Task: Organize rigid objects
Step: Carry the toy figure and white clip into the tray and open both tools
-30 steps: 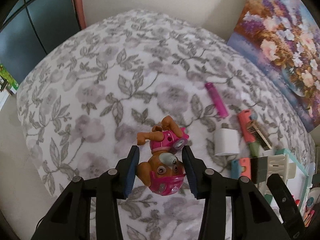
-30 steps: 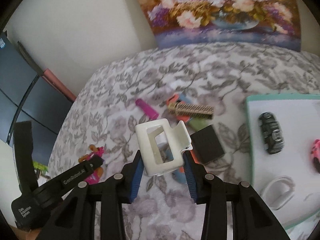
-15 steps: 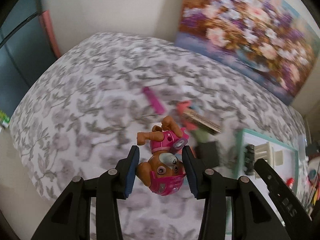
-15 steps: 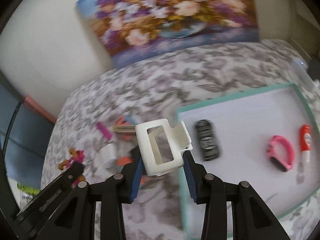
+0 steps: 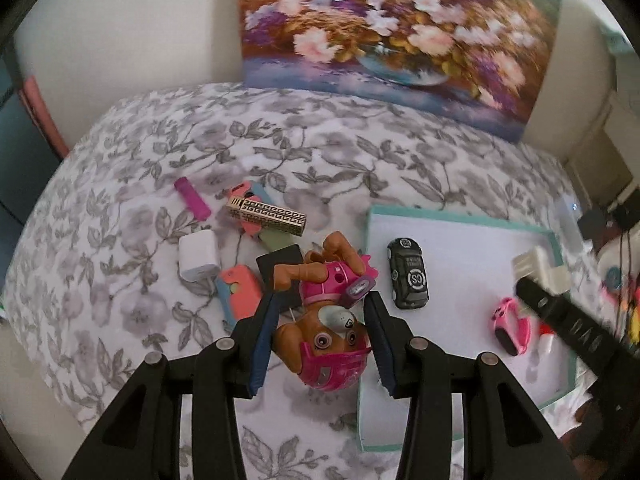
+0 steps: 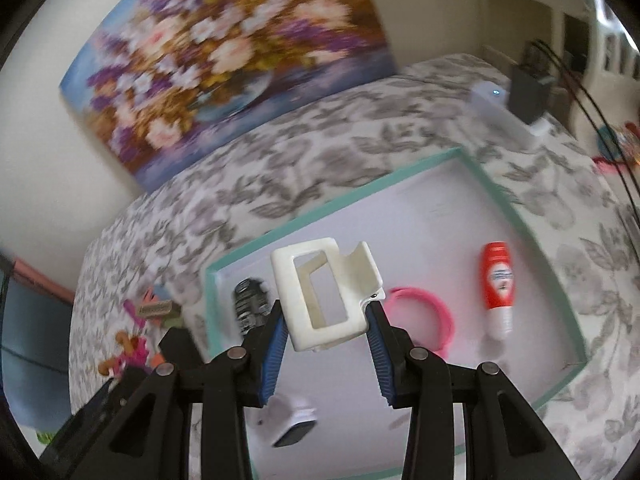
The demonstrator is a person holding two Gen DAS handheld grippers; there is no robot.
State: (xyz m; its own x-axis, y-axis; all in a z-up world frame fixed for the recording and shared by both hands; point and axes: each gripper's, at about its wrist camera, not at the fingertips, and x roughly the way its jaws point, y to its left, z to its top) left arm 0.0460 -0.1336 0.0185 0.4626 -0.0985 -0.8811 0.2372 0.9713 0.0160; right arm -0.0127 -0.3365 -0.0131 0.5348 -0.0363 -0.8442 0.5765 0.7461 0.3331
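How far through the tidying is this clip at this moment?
Partly done. Already in the teal-rimmed white tray: a black toy car, a pink bracelet and a red-and-white bottle. In hand: the left gripper clamps a brown-and-pink toy puppy; the right gripper clamps a white plastic clip above the tray. Left on the floral bedspread: a magenta lighter, a white charger, a gold patterned lighter and others.
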